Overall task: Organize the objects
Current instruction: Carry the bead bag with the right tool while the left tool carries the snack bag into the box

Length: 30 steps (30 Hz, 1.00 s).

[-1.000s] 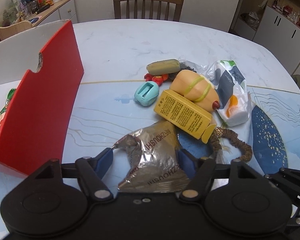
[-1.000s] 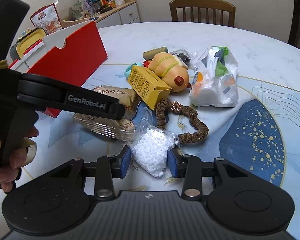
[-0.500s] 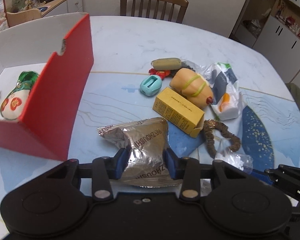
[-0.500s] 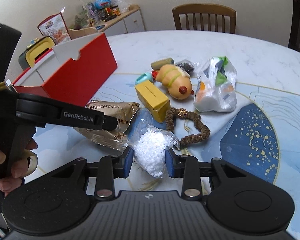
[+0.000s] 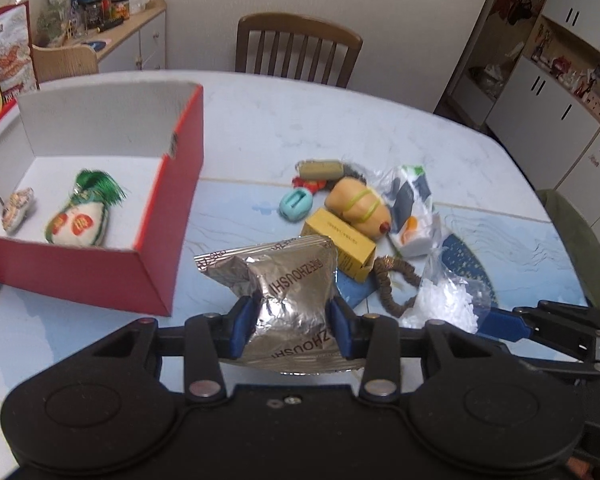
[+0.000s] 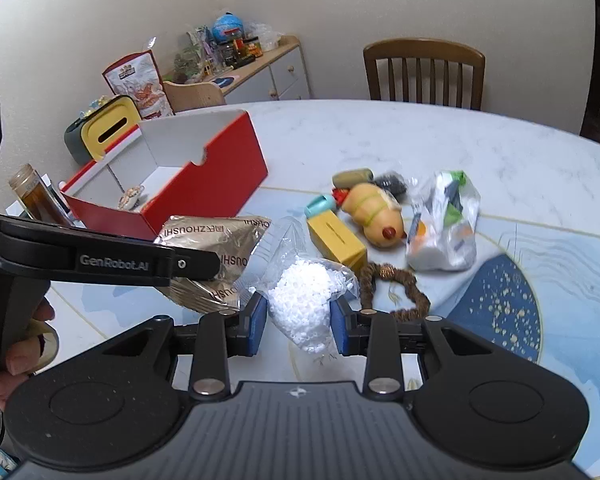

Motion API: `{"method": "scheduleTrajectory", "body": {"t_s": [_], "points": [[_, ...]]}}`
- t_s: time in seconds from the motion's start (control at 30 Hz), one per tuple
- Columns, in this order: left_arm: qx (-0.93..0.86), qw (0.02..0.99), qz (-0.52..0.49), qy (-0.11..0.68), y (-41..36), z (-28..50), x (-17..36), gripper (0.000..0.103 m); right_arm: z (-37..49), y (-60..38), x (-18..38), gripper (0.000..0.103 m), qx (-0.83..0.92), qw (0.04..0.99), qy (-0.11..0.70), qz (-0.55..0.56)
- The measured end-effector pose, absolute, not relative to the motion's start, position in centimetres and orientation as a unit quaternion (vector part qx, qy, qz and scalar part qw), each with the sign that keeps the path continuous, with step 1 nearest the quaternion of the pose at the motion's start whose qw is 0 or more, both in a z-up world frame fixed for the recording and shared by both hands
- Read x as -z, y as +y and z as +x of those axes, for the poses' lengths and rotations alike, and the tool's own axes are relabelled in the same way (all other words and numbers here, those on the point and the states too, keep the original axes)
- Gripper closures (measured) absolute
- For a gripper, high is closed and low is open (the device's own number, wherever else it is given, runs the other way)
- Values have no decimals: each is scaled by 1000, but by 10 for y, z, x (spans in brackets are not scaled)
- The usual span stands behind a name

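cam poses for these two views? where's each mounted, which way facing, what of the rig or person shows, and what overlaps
Left wrist: sits on the left gripper, looks forward over the table at the red box and a chair; its fingers clamp a foil packet; the right gripper pokes in at right.
Right wrist: sits on the right gripper, facing the same clutter, shut on a clear bag of white pellets; the left gripper and a hand show at left.
Shared: box, packet, pellet bag, yellow carton.

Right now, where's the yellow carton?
In the left wrist view the yellow carton lies on the table right of centre, against the hot dog toy, with the scrunchie just right of its near end and the foil pouch overlapping in front.
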<state>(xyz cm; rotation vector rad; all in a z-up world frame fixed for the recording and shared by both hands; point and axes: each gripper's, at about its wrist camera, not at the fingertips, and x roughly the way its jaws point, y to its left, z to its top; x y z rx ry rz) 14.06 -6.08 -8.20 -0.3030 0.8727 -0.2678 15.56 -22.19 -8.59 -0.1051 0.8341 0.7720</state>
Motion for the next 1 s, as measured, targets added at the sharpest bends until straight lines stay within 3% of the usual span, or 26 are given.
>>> {"method": "scheduleTrajectory", "body": {"t_s": [1.0], "points": [[135, 903, -159, 376, 80, 170, 54, 62, 138, -99, 23, 70, -382, 852, 350, -76]]}}
